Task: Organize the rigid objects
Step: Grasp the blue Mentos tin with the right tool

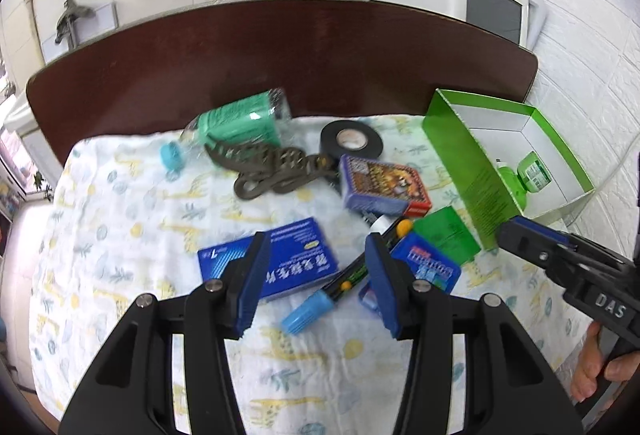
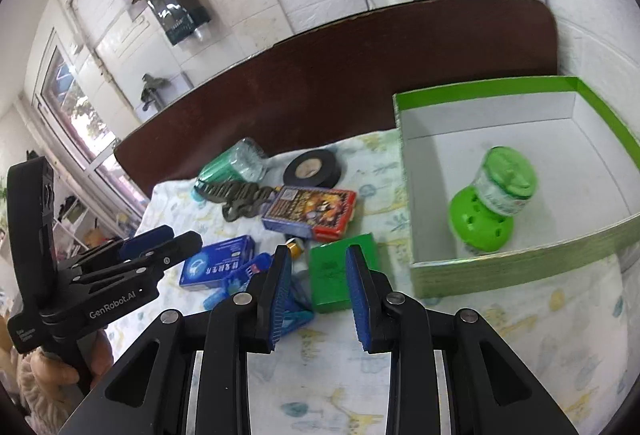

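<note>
The left gripper (image 1: 318, 275) hangs over the patterned cloth (image 1: 120, 219) with its jaws about half apart and nothing between them; they frame a blue-capped marker (image 1: 320, 299) and the near edge of a blue box with white lettering (image 1: 288, 255). The right gripper (image 2: 318, 299) hovers with its jaws narrow, gripping nothing, in front of a flat green box (image 2: 344, 271).

The green cardboard box (image 2: 520, 271), open-topped with a white interior, sits at the right of the cloth. Inside it lies one green jar with a perforated lid (image 2: 492, 199), tipped on its side.

Still outside the box, on the cloth: a roll of black tape (image 2: 312, 167) at the far middle, a green-labelled clear bottle (image 1: 236, 123) lying on its side to its left, a dark metal ornament (image 1: 272, 167) just nearer, and a purple and red card pack (image 1: 384, 187) near the tape. A small blue packet (image 1: 432, 263) lies just right of the marker.
</note>
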Action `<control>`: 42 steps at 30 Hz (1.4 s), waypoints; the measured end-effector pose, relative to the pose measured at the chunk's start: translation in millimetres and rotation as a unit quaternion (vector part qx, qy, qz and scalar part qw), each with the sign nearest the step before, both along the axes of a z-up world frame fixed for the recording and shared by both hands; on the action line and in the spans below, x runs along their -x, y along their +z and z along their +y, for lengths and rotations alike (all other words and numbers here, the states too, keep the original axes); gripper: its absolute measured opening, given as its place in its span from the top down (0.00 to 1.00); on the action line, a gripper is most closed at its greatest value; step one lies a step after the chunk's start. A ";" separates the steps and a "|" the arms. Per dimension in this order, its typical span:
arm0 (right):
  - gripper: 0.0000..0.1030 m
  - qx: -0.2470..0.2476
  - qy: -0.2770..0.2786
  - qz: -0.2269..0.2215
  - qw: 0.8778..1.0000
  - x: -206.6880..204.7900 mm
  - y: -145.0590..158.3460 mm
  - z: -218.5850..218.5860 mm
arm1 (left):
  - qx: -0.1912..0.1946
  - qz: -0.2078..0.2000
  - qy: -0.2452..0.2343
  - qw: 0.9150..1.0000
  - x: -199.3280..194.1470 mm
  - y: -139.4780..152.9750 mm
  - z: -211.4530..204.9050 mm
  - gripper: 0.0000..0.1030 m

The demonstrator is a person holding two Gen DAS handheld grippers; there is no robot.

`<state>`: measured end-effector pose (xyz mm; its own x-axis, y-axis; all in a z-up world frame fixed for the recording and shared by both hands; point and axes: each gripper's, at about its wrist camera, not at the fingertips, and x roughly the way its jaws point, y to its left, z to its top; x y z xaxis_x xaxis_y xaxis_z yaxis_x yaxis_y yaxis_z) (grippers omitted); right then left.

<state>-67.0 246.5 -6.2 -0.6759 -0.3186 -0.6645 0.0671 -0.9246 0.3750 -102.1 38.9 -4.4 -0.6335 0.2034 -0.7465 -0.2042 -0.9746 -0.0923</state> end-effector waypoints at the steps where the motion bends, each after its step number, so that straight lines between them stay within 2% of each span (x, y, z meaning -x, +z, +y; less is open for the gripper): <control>1: 0.71 0.002 0.003 -0.007 1.000 3.4 -3.5 -5.5 | -0.003 -0.003 0.000 1.000 -2.2 -2.9 -3.7 0.54; 10: 0.71 0.039 0.006 -0.062 0.997 31.9 -25.2 -29.3 | -0.038 -0.040 -0.033 0.998 -15.8 -23.3 -7.9 0.54; 18: 0.71 0.095 -0.001 -0.099 0.991 5.8 -38.8 -39.3 | -0.049 -0.040 -0.048 0.997 -16.7 -23.0 -0.2 0.54; 23: 0.71 0.096 -0.015 -0.096 0.991 -12.2 -36.6 -36.7 | -0.057 -0.051 -0.061 0.995 -16.3 -26.0 0.7 0.54; 29: 0.71 0.113 -0.051 -0.093 0.988 -6.9 -32.8 -21.0 | -0.068 -0.063 -0.087 0.992 -19.0 -30.5 9.9 0.55; 36: 0.71 0.129 -0.034 -0.123 0.983 7.3 -43.0 -35.0 | -0.081 -0.071 -0.106 0.989 -17.0 -31.8 16.9 0.56; 38: 0.71 0.124 -0.039 -0.113 0.985 9.2 -42.2 -36.4 | -0.089 -0.072 -0.122 0.986 -15.8 -32.8 19.9 0.56; 39: 0.71 0.123 -0.039 -0.114 0.985 11.3 -41.7 -36.6 | -0.097 -0.079 -0.135 0.983 -15.0 -35.1 22.4 0.47; 42: 0.68 0.116 -0.028 -0.129 0.984 15.5 -40.4 -41.2 | -0.055 -0.068 -0.146 0.985 -20.5 -38.2 36.8 0.42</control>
